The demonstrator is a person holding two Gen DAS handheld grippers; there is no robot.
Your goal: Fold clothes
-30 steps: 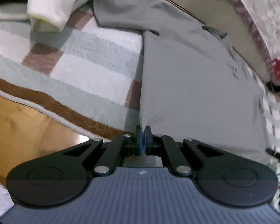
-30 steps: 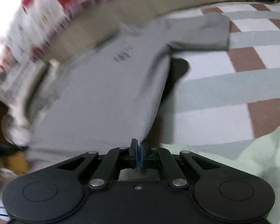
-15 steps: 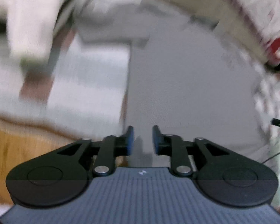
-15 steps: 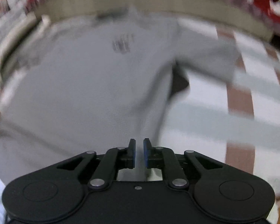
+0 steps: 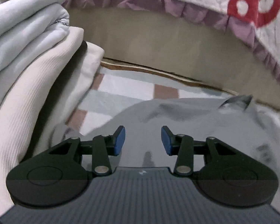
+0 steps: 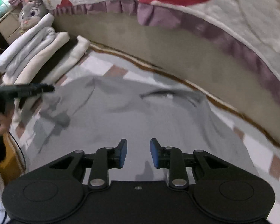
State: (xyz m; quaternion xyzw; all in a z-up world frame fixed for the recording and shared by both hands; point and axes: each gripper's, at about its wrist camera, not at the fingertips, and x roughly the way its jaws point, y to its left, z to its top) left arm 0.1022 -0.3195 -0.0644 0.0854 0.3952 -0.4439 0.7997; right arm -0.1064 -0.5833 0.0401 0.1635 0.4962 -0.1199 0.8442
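Grey knit T-shirt (image 6: pixel 143 119) spread flat across checked blanket in pale green, white and brown (image 5: pixel 121 91), collar (image 5: pixel 237 100) toward the beige bed side panel (image 5: pixel 158 43). Left gripper (image 5: pixel 142 140) low over the shirt's shoulder area, blue-padded jaws wide apart, nothing between them, only grey cloth beneath. Right gripper (image 6: pixel 138 153) above the middle of the shirt, jaws likewise parted and empty. Folded pile of white and cream garments (image 5: pixel 28 65) just left of the shirt, stacked at the blanket's edge. From the right wrist view, left gripper seen again at far left as a dark blurred tool (image 6: pixel 26 89) near the shirt's sleeve (image 6: pixel 54 112). Grey rabbit plush toy (image 6: pixel 30 15) behind the pile, white quilted bedspread with purple frill and red pattern (image 6: pixel 233 15) hanging over the bed edge.
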